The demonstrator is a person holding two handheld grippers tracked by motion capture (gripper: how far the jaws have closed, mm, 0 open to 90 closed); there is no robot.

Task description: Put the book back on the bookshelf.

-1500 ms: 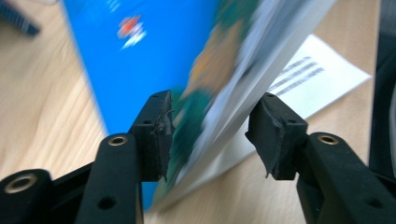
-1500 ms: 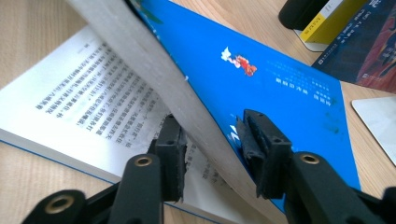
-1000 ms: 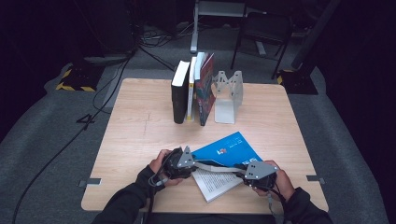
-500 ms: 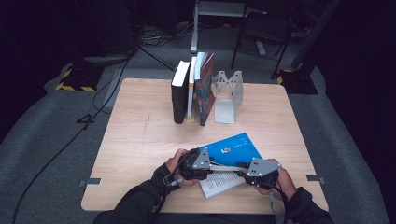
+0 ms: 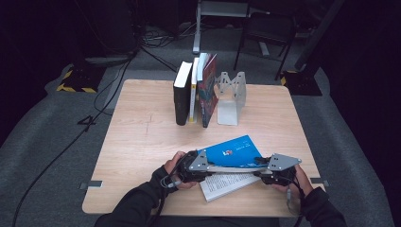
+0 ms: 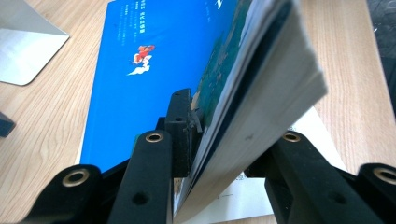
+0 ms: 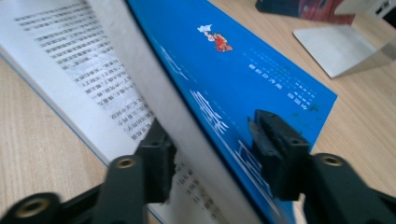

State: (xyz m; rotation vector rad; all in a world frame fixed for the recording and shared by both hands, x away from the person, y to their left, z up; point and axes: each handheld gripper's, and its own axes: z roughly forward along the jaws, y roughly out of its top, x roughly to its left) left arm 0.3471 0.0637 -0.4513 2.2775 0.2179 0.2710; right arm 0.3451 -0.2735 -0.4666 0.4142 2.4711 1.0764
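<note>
A blue-covered book (image 5: 236, 153) lies open near the table's front edge, its cover and a thick block of pages raised off the printed pages (image 5: 222, 185) below. My left gripper (image 5: 196, 165) holds the left end of that block; in the left gripper view (image 6: 231, 135) its jaws press the blue cover (image 6: 140, 70) on one side and the page block on the other. My right gripper (image 5: 274, 170) holds the right end. In the right gripper view (image 7: 210, 144) one jaw is under the pages and the other on the cover (image 7: 224, 70).
Three books (image 5: 194, 90) stand upright at the back middle of the wooden table (image 5: 142, 142), beside a grey metal bookend (image 5: 231, 97). The bookend's base plate (image 7: 341, 46) lies just beyond the blue book. Dark floor and cables surround the table.
My left gripper has moved right from beside the book and closed on the raised cover and pages. The right gripper has kept its hold and the block sits slightly higher.
</note>
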